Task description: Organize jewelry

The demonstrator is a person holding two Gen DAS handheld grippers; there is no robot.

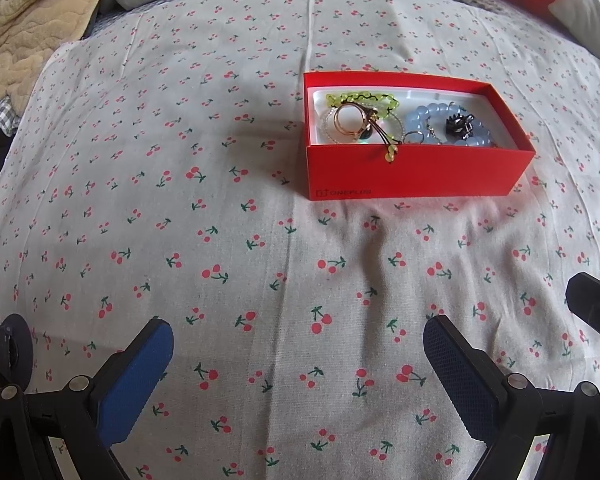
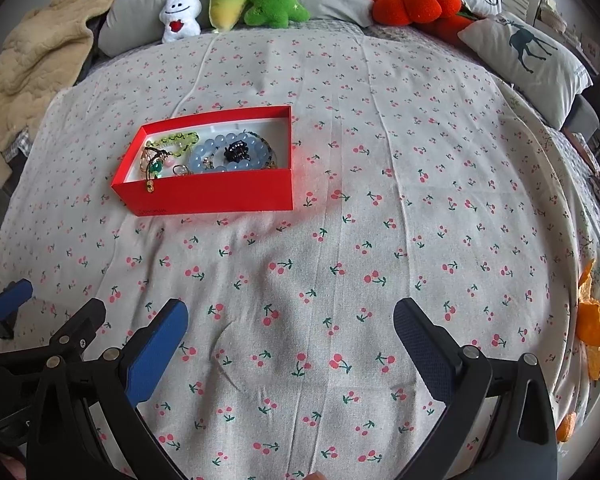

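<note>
Jewelry sits heaped in the red box [image 1: 416, 168], which rests on the cherry-print bedspread [image 1: 220, 240], and it all looks gathered already: a yellow-green bead bracelet [image 1: 360, 98] along the far side, a gold ring [image 1: 350, 122] piled over it at the left end, a pale blue bead bracelet [image 1: 440, 120] filling the right half with a small dark claw clip [image 1: 460, 124] lying on top. One beaded cord end [image 1: 392, 156] spills over the near wall of the box and hangs down its red face, and that looks like the loose end left to tidy. Doing it well probably means coming in from above the near wall, pinching only the dangling cord and lifting it back inside without dragging the ring tangled with it or nudging the light box across the soft bed. Both claws are well short of it. The left claw [image 1: 300, 344] hangs low over the bedspread with jaws spread wide and nothing between them, the box ahead and slightly right. The right claw [image 2: 292, 328] is equally wide apart and empty, the box ahead and off to its left. Plush toys [image 2: 236, 4] line the head of the bed beyond.
</note>
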